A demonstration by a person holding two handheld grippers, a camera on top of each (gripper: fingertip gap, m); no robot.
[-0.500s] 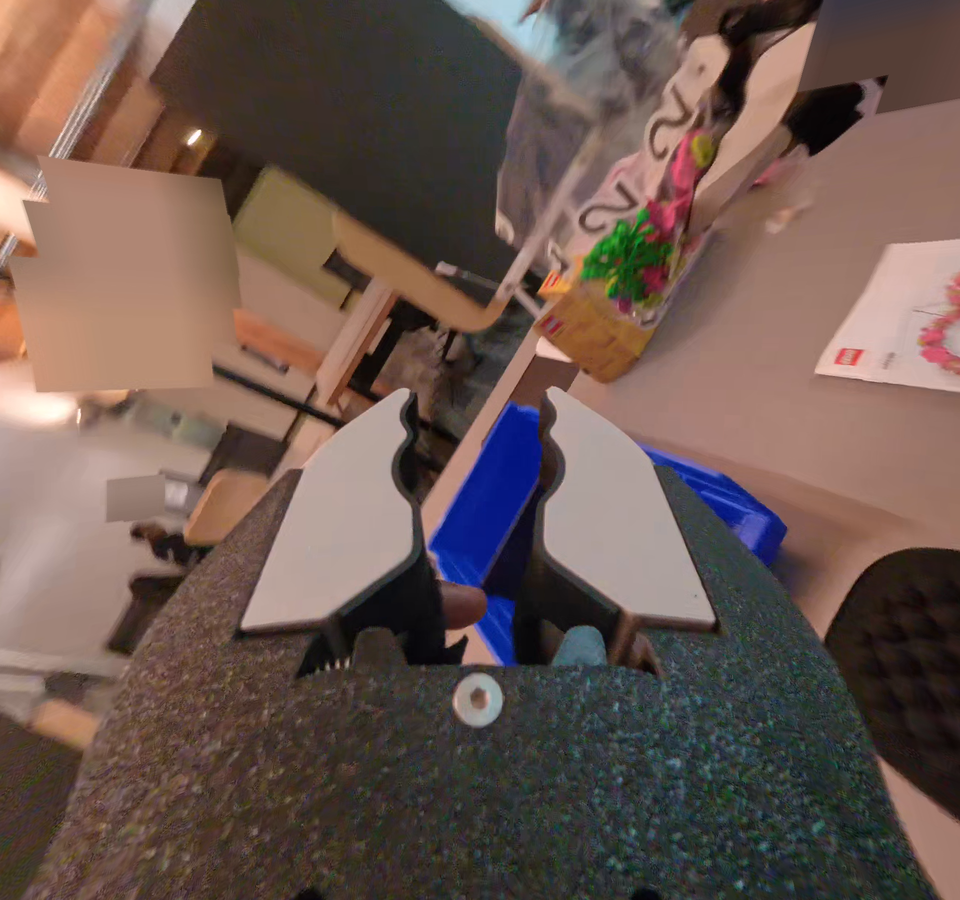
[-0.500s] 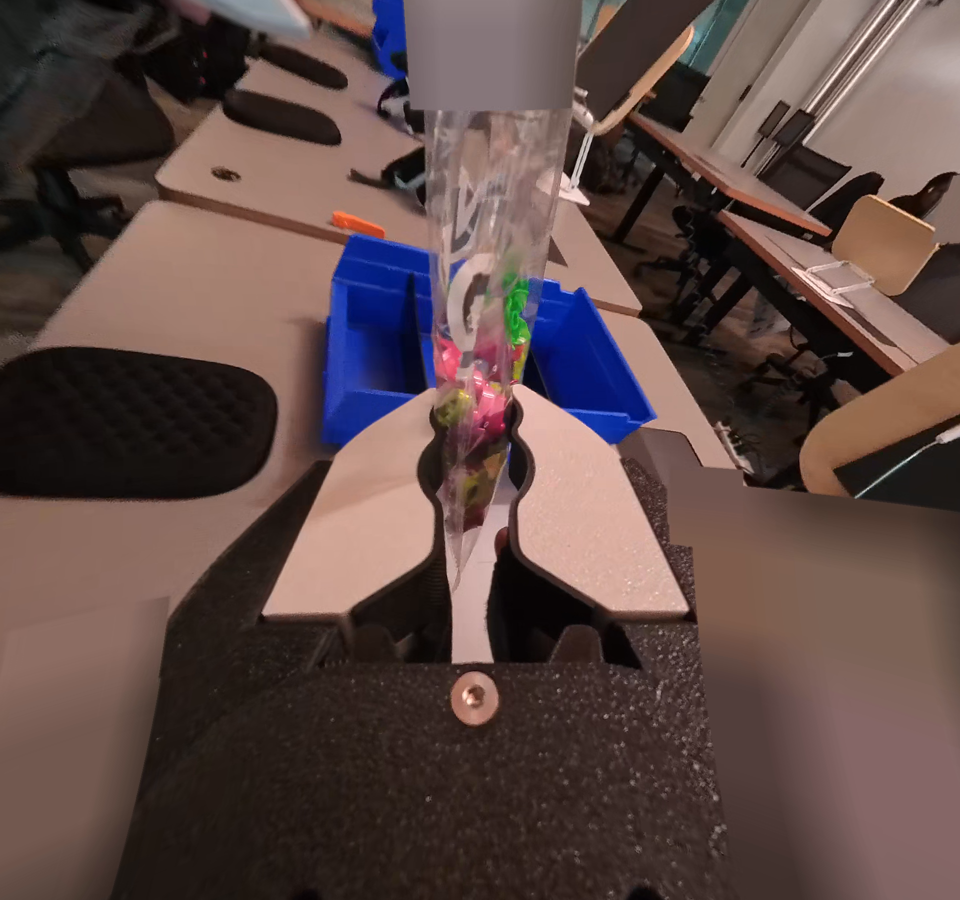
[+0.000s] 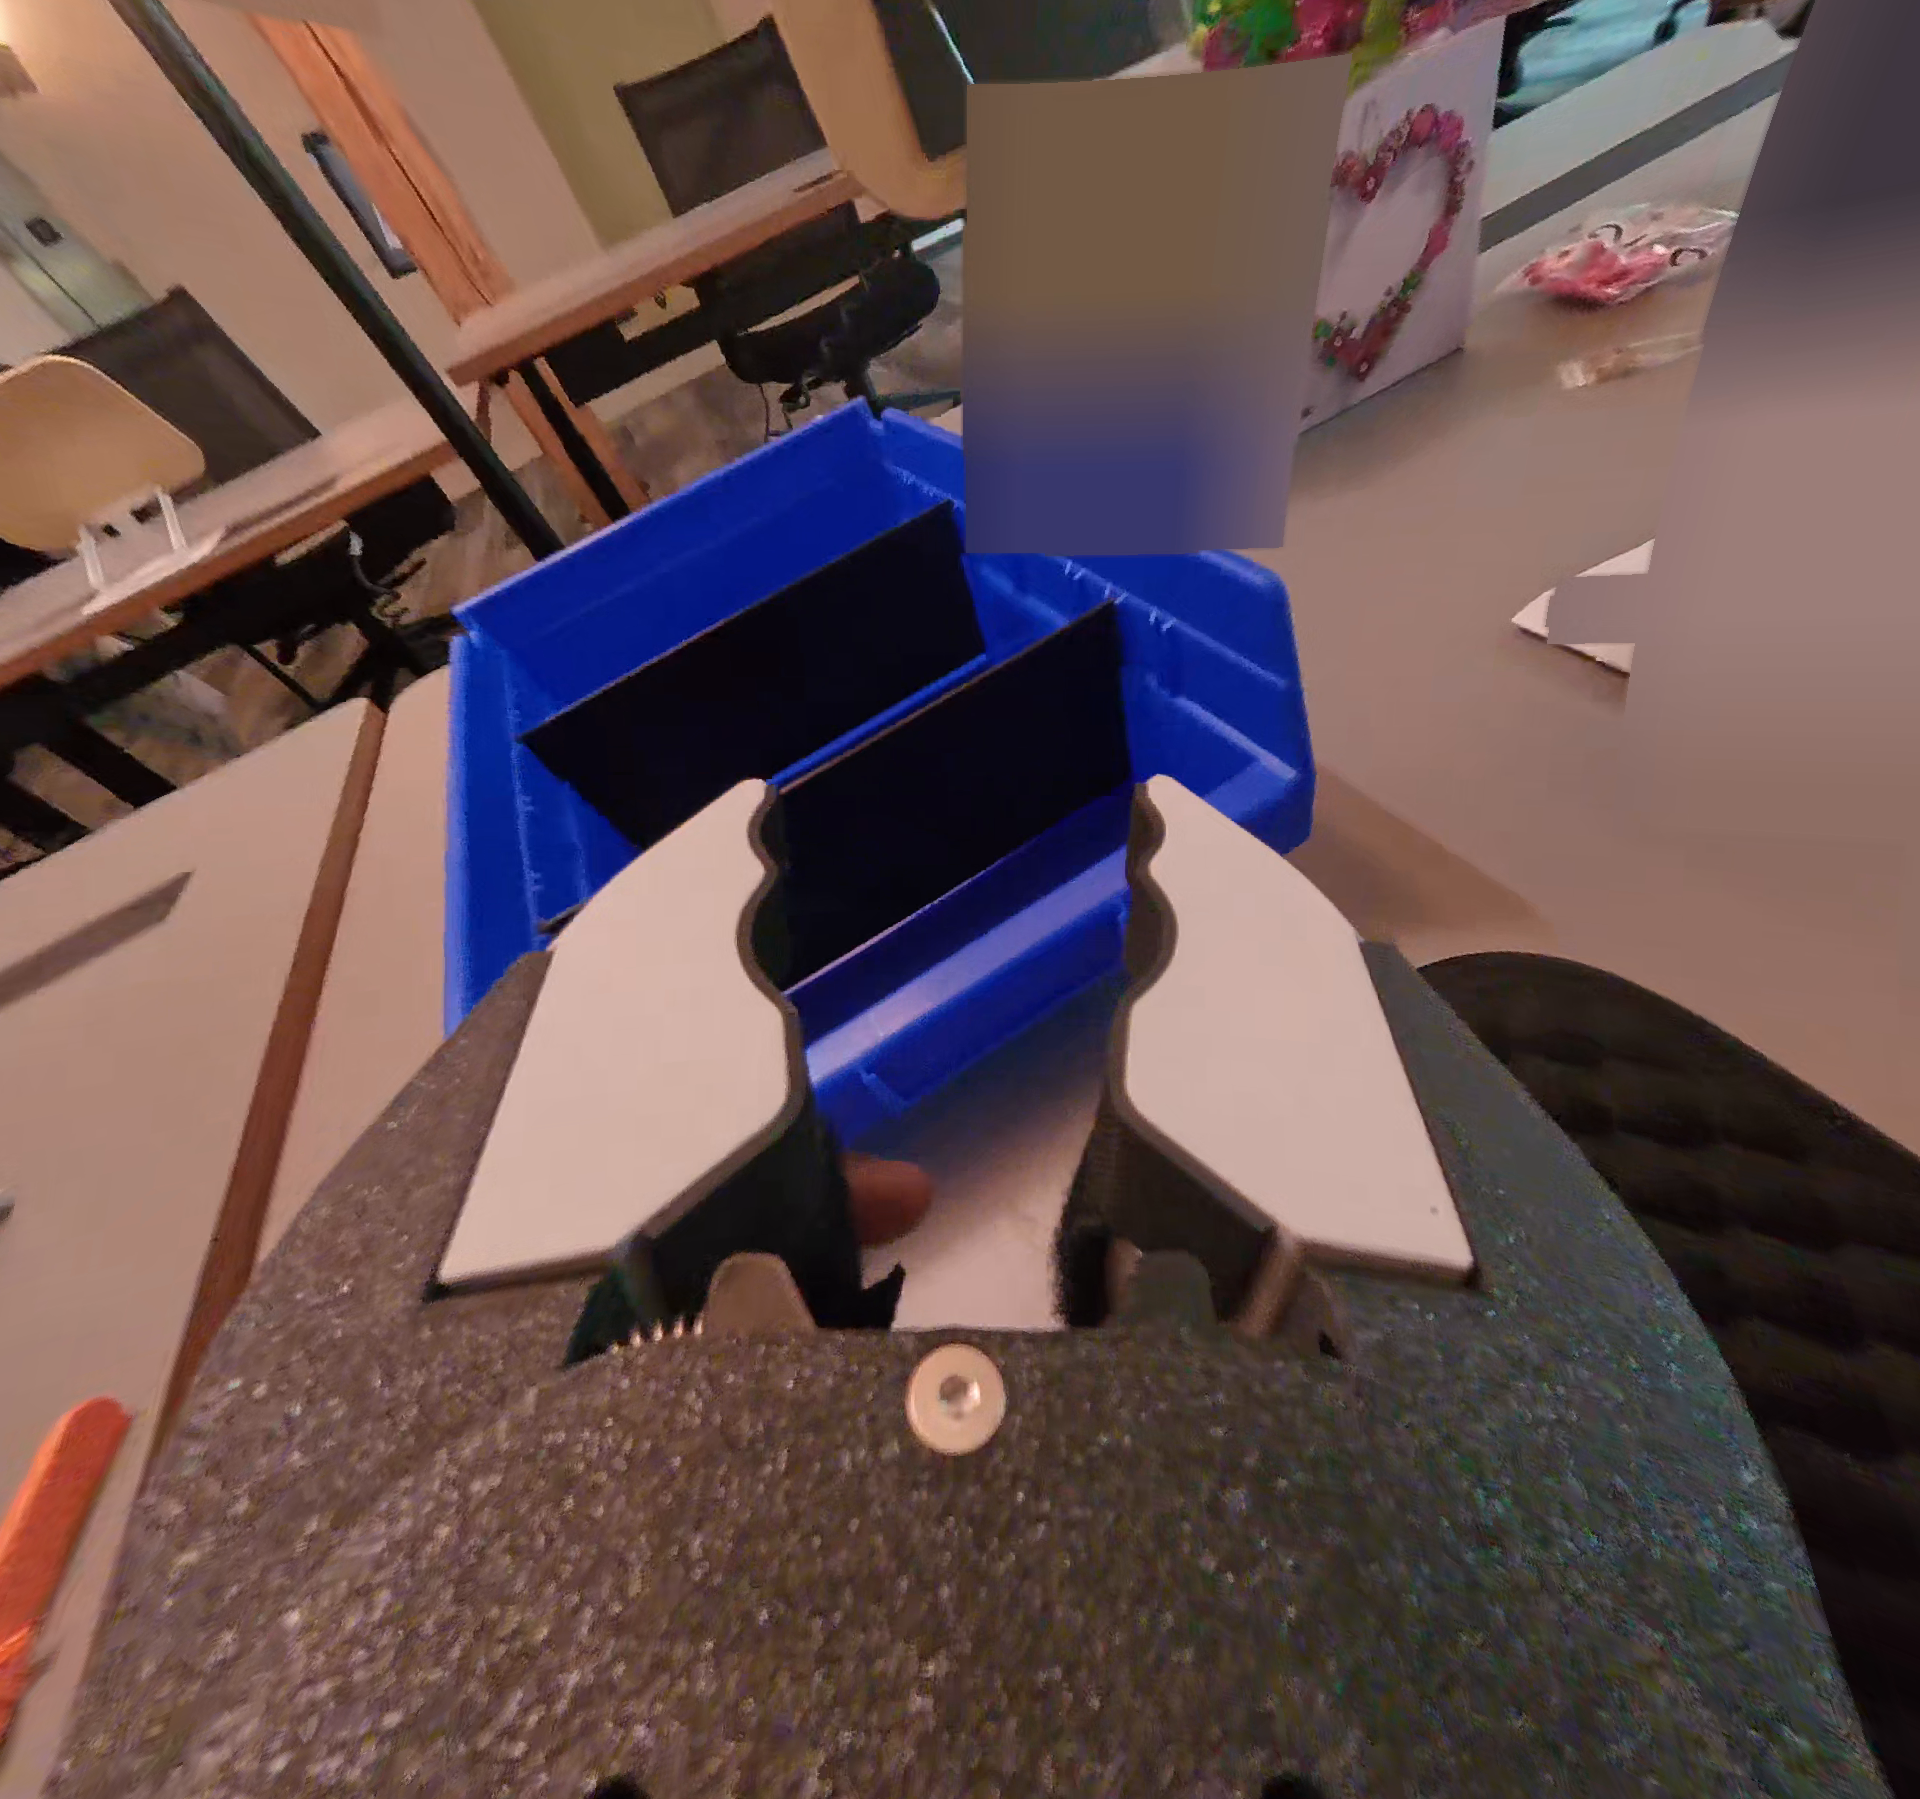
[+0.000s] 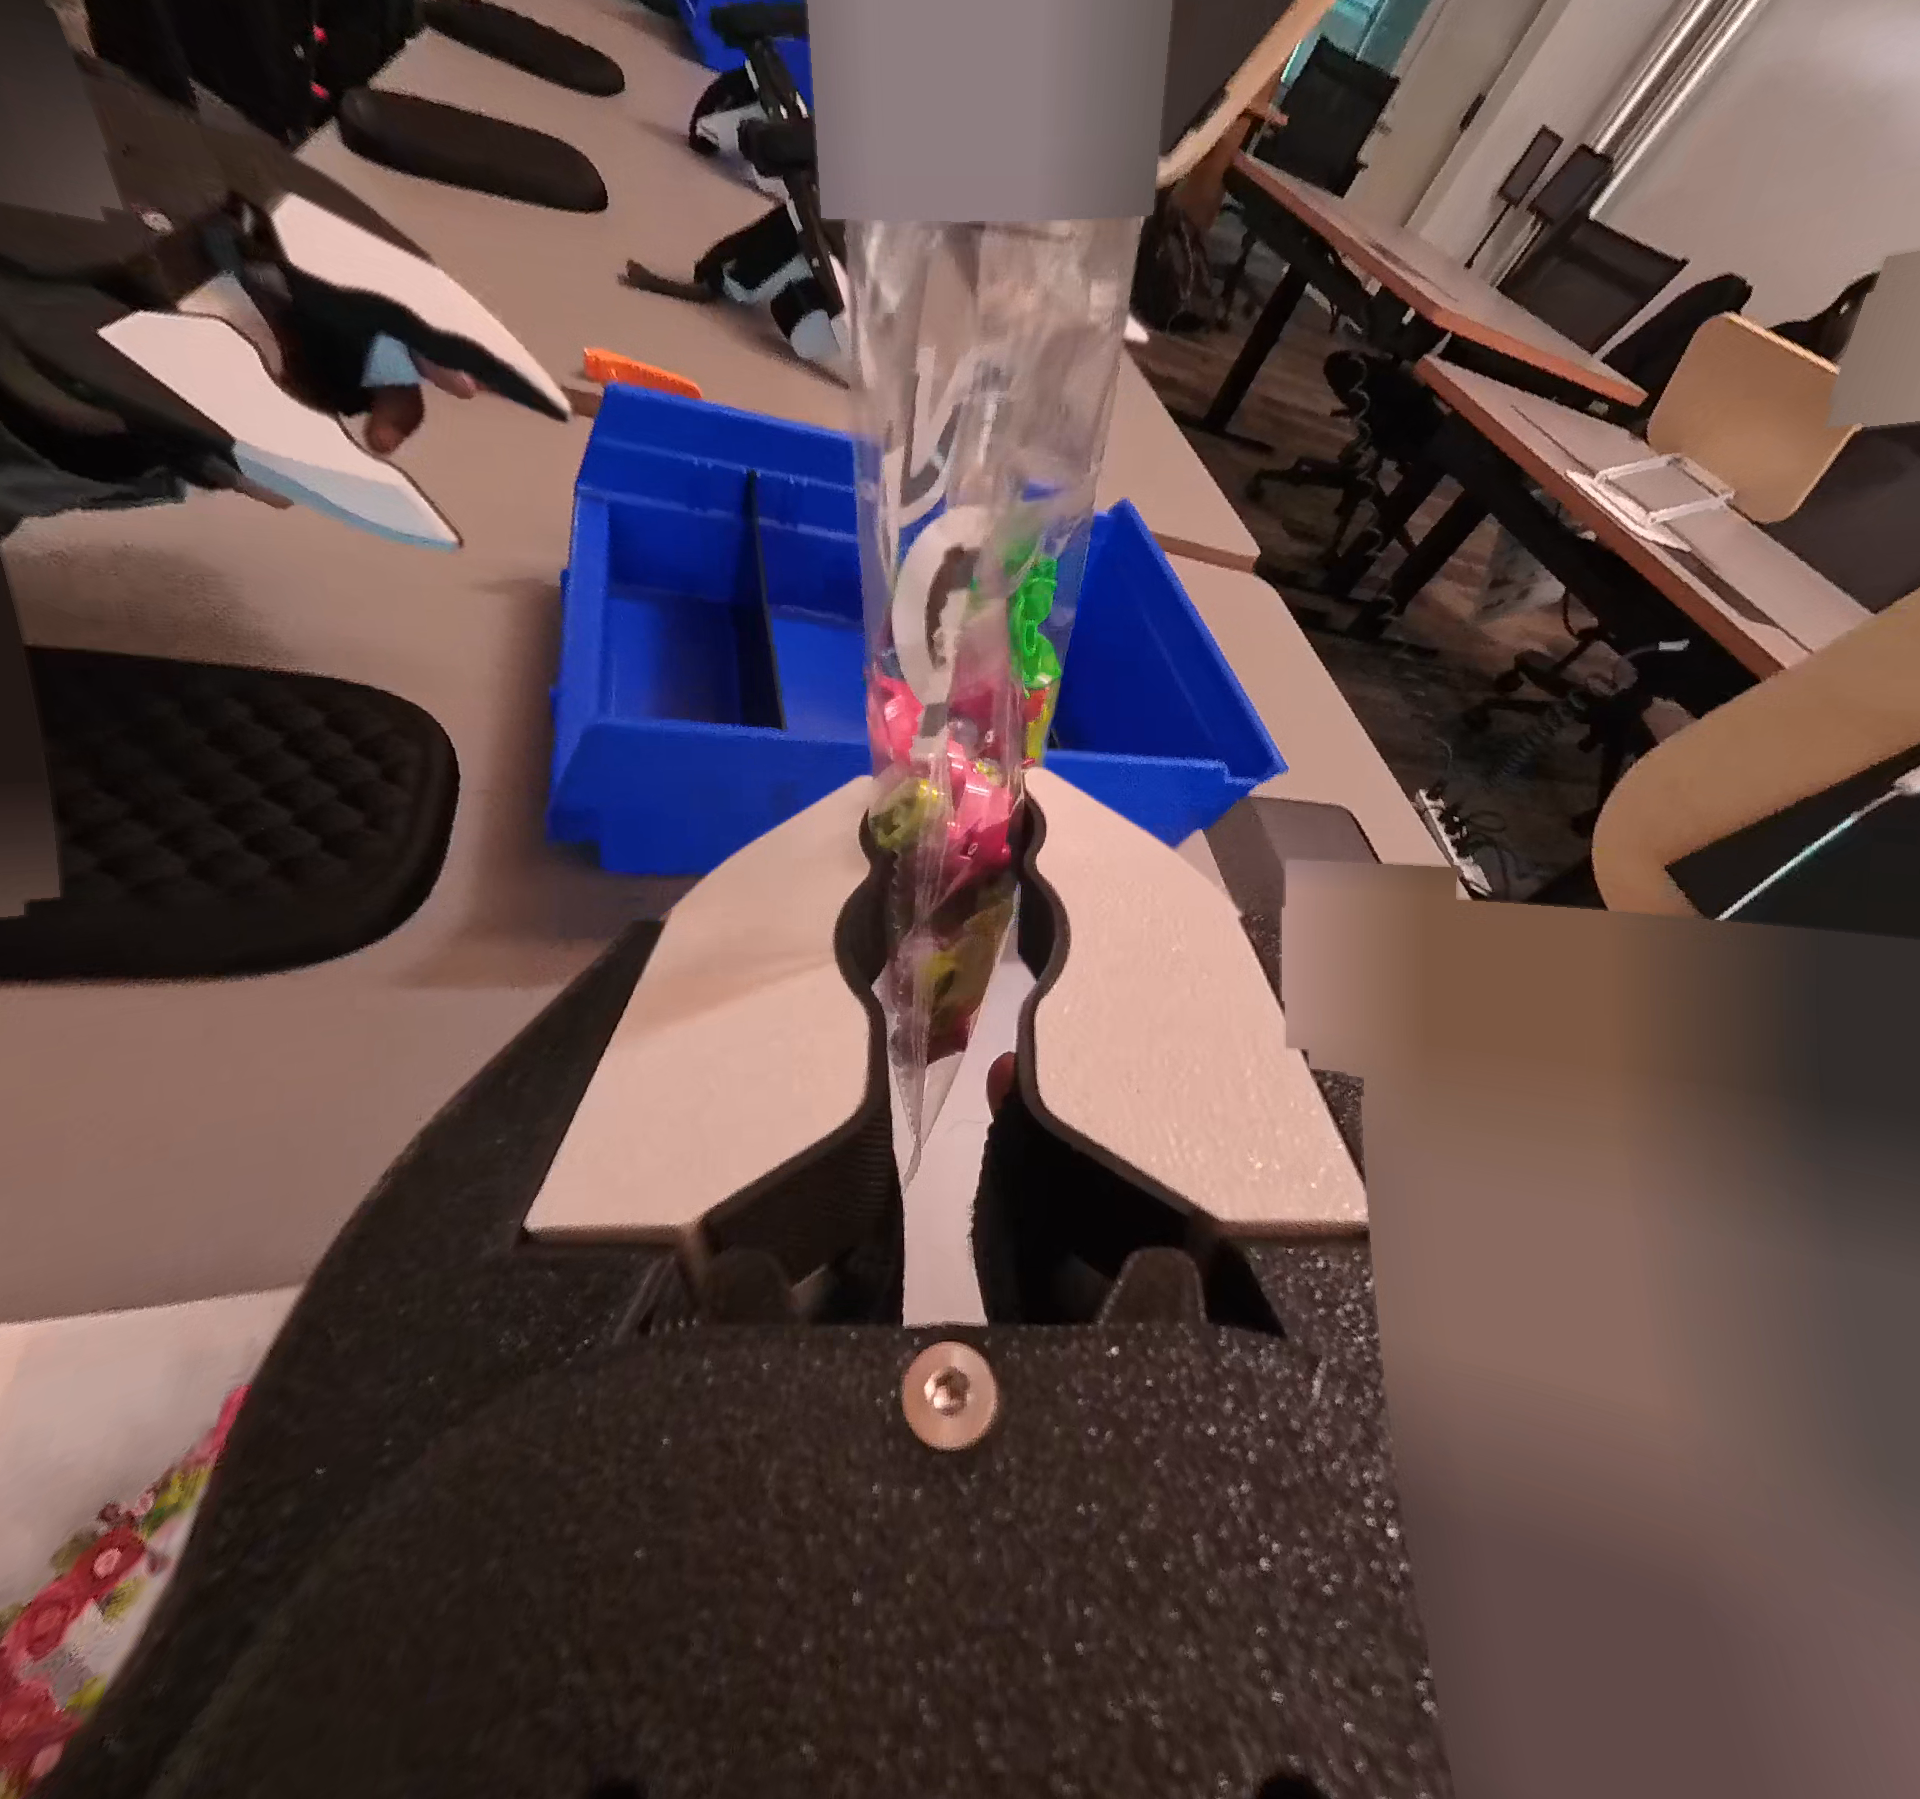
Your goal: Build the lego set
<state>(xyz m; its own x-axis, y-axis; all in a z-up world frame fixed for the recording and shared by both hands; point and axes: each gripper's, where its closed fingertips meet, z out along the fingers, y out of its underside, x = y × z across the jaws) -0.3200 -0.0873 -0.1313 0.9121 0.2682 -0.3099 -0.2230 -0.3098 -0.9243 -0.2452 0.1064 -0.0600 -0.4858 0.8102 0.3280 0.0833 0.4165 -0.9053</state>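
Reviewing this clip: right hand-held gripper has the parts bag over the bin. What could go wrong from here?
1. The right hand-held gripper pinches only the narrow lower end of the clear bag of bricks; the film could slip and the bag drop.
2. If the bag opens here, pieces may miss the blue divided bin and scatter on the table.
3. The left hand-held gripper is open and empty, giving the bag no support.

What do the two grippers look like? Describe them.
Both alike: the left gripper and right gripper have speckled black bodies with a silver screw at centre. The jaws wear flat pale grey plates with wavy black inner edges. No cables or sleeves show.
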